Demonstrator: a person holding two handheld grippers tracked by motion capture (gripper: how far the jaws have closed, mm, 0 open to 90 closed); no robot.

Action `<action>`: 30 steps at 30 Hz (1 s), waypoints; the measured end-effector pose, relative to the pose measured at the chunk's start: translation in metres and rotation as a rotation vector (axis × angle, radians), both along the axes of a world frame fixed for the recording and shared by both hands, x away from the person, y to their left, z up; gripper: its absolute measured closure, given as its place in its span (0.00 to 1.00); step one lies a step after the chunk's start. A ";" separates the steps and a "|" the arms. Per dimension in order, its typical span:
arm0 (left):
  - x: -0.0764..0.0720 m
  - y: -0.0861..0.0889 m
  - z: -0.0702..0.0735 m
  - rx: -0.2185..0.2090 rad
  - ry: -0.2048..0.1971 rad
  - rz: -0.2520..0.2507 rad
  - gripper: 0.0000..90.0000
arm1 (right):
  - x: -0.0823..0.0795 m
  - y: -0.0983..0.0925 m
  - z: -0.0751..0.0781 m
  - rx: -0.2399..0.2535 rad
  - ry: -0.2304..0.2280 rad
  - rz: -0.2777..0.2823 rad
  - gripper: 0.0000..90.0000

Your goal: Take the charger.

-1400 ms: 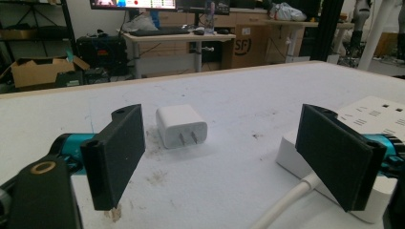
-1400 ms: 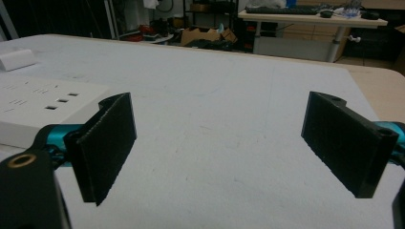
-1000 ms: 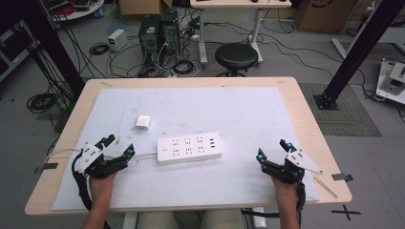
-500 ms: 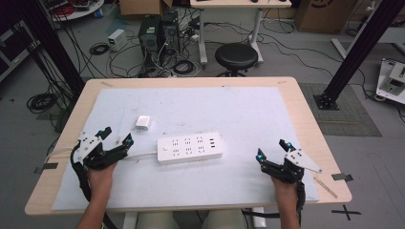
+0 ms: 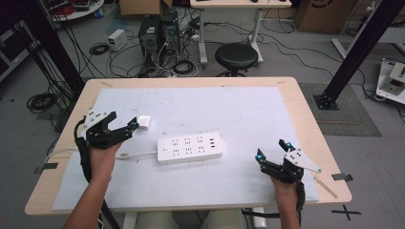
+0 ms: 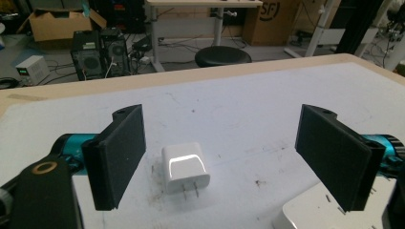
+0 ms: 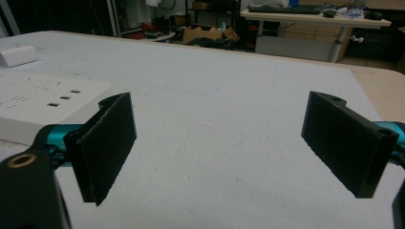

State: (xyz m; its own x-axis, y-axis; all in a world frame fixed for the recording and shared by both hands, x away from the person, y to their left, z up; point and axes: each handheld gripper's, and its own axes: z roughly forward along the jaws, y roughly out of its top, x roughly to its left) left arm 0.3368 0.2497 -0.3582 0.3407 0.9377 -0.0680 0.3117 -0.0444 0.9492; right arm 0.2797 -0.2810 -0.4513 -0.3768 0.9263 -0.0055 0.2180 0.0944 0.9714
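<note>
Glossy white plastic wall charger [image 6: 185,168], small, light, rigid and likely slippery, lying prongs-forward on the counter [image 5: 248,109] just beside the power strip [image 5: 190,148], between the wide-open left hand-held gripper [image 6: 224,160] pads; best pinched across flat sides.

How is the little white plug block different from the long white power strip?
The charger is a small, stubby block, while the power strip is long and flat. The charger has two metal prongs sticking out; the power strip has rows of sockets on top. The charger lies in front of the open left gripper; the power strip lies mid-table between both grippers, with a cord trailing from it. Both are white and lie on the table.
</note>
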 end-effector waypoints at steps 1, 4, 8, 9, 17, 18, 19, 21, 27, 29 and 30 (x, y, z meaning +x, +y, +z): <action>0.003 -0.002 0.002 0.007 0.006 0.002 0.20 | 0.000 0.000 0.000 -0.002 0.000 0.002 0.13; 0.010 -0.006 0.006 0.024 0.022 0.015 0.20 | 0.000 0.000 0.000 -0.005 0.001 0.000 0.13; 0.022 -0.008 0.006 0.035 0.063 0.031 0.20 | 0.000 0.000 0.000 -0.004 0.006 0.000 0.13; 0.025 -0.008 0.005 0.030 0.071 0.037 0.20 | 0.000 0.000 0.000 -0.006 0.007 0.000 0.13; 0.044 -0.012 -0.006 0.047 0.161 0.073 0.20 | 0.001 0.001 0.000 -0.011 0.006 0.001 0.13; 0.047 -0.012 -0.008 0.044 0.168 0.078 0.20 | 0.001 0.001 0.000 -0.010 0.010 0.001 0.13; 0.049 -0.012 -0.009 0.055 0.182 0.077 0.20 | 0.001 0.001 0.000 -0.009 0.011 0.002 0.13; 0.054 -0.013 -0.014 0.055 0.204 0.086 0.20 | 0.001 0.001 0.000 -0.010 0.011 0.002 0.13; 0.069 -0.016 -0.028 0.067 0.269 0.121 0.20 | 0.001 0.001 0.000 -0.010 0.011 0.001 0.13; 0.073 -0.018 -0.033 0.079 0.286 0.132 0.20 | 0.001 0.001 0.000 -0.010 0.012 0.001 0.13; 0.075 -0.018 -0.035 0.086 0.298 0.134 0.20 | 0.001 0.001 0.000 -0.010 0.012 0.001 0.13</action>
